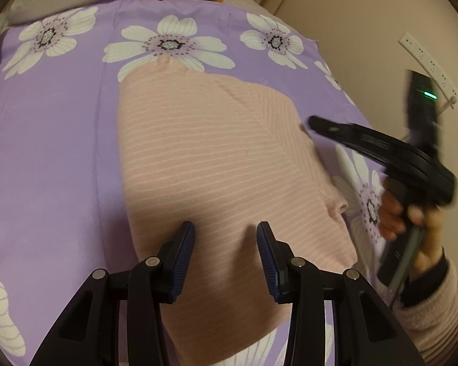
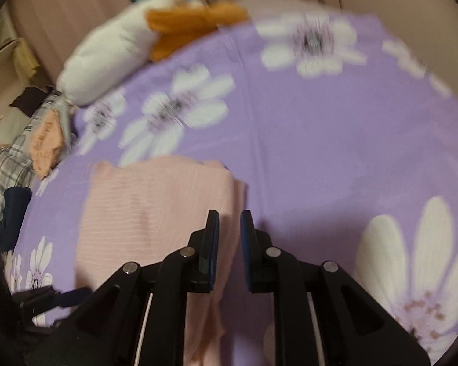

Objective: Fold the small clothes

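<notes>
A pink striped garment (image 1: 210, 158) lies flat and partly folded on a purple flowered bedsheet (image 1: 55, 140). My left gripper (image 1: 226, 231) is open and empty, its fingers just above the garment's near part. My right gripper (image 2: 230, 218) hovers over the garment's right edge (image 2: 155, 201) with a narrow gap between its jaws and nothing held. In the left wrist view the right gripper (image 1: 317, 122) is at the right, above the garment's edge, held by a hand (image 1: 412, 222).
A white and orange plush toy (image 2: 131, 39) lies at the far end of the bed. A pile of clothes (image 2: 30, 146) sits at the left. A wall with a power strip (image 1: 427, 61) is on the right.
</notes>
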`<state>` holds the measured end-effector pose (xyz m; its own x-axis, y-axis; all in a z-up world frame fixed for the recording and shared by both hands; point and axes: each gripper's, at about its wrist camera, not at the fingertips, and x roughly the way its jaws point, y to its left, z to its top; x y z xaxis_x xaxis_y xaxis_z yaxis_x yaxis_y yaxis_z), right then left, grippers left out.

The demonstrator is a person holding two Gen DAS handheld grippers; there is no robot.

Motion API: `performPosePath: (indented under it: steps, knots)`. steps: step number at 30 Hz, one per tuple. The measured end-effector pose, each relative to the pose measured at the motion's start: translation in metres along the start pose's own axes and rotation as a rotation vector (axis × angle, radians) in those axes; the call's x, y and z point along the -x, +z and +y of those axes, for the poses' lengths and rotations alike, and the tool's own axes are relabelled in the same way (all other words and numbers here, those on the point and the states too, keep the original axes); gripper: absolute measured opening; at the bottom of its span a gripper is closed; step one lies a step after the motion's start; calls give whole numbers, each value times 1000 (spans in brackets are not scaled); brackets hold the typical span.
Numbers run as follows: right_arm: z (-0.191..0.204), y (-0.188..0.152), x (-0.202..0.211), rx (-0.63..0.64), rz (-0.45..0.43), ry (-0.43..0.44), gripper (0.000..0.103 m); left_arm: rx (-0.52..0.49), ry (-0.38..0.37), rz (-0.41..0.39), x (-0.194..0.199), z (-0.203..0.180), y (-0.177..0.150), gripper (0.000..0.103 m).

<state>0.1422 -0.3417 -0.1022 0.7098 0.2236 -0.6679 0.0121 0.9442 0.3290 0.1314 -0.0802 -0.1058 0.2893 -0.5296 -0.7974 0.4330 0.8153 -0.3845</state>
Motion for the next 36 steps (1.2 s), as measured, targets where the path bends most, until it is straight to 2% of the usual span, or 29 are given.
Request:
performPosePath:
  steps: [2,5,9,12,13,16,18,20,22,25,29,36]
  knots:
    - [14,-13,18,25,-12,67,16,-23,9,-25,5,-2,3,41]
    - [33,-44,29,78,30,94,16,-34,29,-43,6,1,9,41]
    - [40,-82,25,91,109,54,16,-37,60,-65,0,6,19,41]
    - [35,-100,18,78,158,17,13,-33,64,-41,-9,11,21,41]
    - [30,-103,14,63,173,8,8,-24,62,-36,-11,13,21,41]
    - [30,-103,19,30,175,10,9,-11,62,-42,-7,12,21,41]
    - [34,-101,28,30,157,29,17,-6,60,-52,0,9,16,41]
    - [39,-102,38,44,140,39,15,-28,55,-62,8,3,3,41]
    - [42,-106,38,49,154,9,15,-69,67,-66,11,-3,-10,41]
    - [46,-110,46,31,153,2,15,-97,68,-43,9,-7,-30,41]
    - [55,-116,68,43,127,-11,15,-144,108,-27,0,-11,-50,41]
    - [58,-111,93,35,77,-10,16,-145,120,-28,15,-15,-66,41]
